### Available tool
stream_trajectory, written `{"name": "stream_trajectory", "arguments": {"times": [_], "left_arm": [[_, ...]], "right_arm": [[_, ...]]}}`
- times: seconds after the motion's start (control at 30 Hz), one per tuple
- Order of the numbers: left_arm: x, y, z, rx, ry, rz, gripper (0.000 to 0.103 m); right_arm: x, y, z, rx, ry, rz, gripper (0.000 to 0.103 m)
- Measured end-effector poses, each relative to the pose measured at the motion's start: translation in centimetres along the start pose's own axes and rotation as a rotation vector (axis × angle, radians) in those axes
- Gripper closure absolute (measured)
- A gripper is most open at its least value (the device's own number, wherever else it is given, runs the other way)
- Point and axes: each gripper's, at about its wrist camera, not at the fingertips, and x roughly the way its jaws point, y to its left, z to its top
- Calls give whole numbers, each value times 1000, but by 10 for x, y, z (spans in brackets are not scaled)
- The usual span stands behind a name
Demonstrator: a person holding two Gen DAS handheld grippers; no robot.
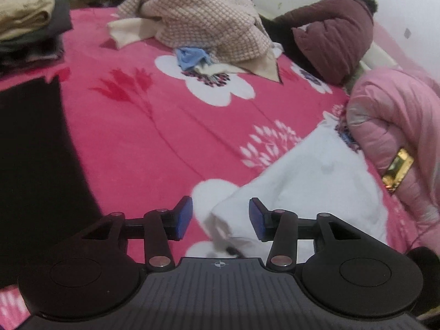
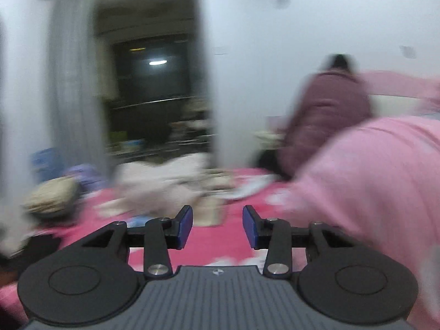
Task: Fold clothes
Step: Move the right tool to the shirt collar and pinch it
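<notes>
My left gripper (image 1: 220, 218) was angled steeply downward, its blue pads (image 1: 183, 217) standing apart with nothing pressed between them. My right gripper (image 2: 217, 227) pointed closer to level, jaws likewise parted, the gap between its pads (image 2: 184, 227) empty. No hand or sleeve of mine showed in either view.

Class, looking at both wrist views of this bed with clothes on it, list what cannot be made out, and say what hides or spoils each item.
- White garment, left wrist view: its near end is hidden behind the left tongs.
- Folded stack, left wrist view: cut off by the picture's left edge.
- Blue cloth, left wrist view: partly tucked under the checked knit; its type is unclear.
- Clothes pile, right wrist view: motion blur smears it.
- Right tongs: open, holding nothing.
</notes>
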Motion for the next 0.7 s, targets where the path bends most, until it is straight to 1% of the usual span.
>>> {"name": "stream_trajectory", "arguments": {"times": [0.03,0.07,0.13,0.17,0.2,0.27,0.37,0.4,0.47,0.5,0.53,0.63,0.67,0.7], "left_arm": [[6,-2,1,13,21,-6,51],[14,-6,2,47,42,9,50],[31,-17,3,133,82,57,50],[38,-20,4,161,94,68,50],[45,-22,6,181,105,72,50],[56,-21,11,172,127,68,50],[61,-18,15,135,136,50,50],[63,-17,16,129,133,43,50],[65,-17,16,124,131,31,50],[67,-16,16,121,134,23,50],[69,-16,16,118,138,18,50],[77,-14,15,110,162,9,50],[80,-14,14,108,168,7,50],[82,-14,14,108,174,2,50]], "right_arm": [[-1,12,-3,-16,20,65,59],[4,23,-7,-32,59,141,57],[26,50,-23,-83,158,246,55],[42,66,-36,-108,226,301,55],[54,80,-47,-122,281,339,54],[85,113,-79,-153,415,408,53],[114,158,-131,-246,591,466,53],[113,174,-148,-294,624,479,52],[112,197,-174,-421,675,473,52],[114,204,-183,-476,685,483,52],[110,209,-188,-515,689,491,49],[101,225,-206,-628,697,514,47],[102,231,-209,-640,691,521,46],[103,236,-212,-652,684,527,42]]}}
